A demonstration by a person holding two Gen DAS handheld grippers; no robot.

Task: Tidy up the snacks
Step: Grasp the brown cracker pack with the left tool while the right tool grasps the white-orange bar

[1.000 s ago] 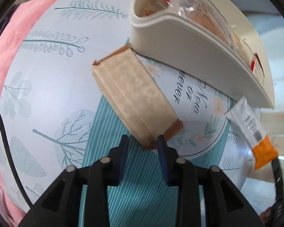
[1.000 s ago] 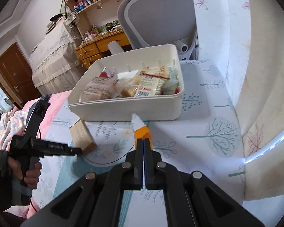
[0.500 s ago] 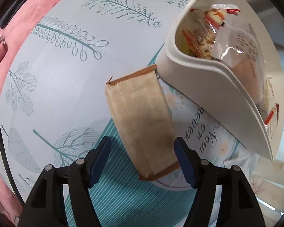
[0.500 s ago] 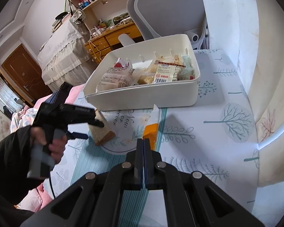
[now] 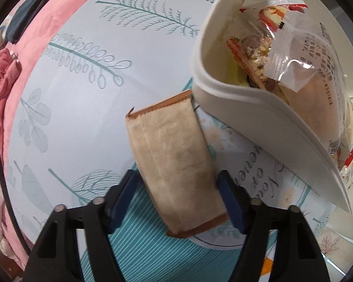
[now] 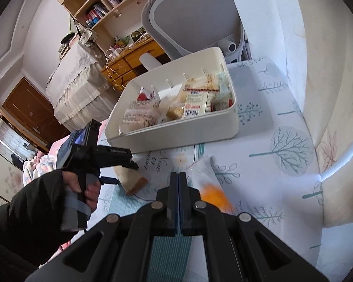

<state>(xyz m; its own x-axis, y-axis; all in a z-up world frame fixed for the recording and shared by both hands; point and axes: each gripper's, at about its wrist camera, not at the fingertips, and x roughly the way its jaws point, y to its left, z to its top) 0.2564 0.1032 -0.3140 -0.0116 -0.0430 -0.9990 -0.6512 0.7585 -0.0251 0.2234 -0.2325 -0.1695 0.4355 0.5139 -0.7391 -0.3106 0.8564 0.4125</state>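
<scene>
L gripper [image 5: 177, 193] points down over the brown snack pack [image 5: 174, 164], which lies flat on the tablecloth [image 5: 87, 108] just beside the white bin [image 5: 247, 127]. Jaws have just been closing, pack between the 2 pads, not yet clamped. Should centre on the pack's width, squeeze gently, lift clear of bin wall. R gripper [image 6: 178, 183] is clenched, empty, by the orange-white packet [image 6: 207, 181].

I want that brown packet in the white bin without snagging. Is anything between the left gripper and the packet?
Nothing visible. The left gripper straddles the brown packet, its jaws just closing on it, pads apparently not pressing yet. The white bin sits right beside it.
</scene>
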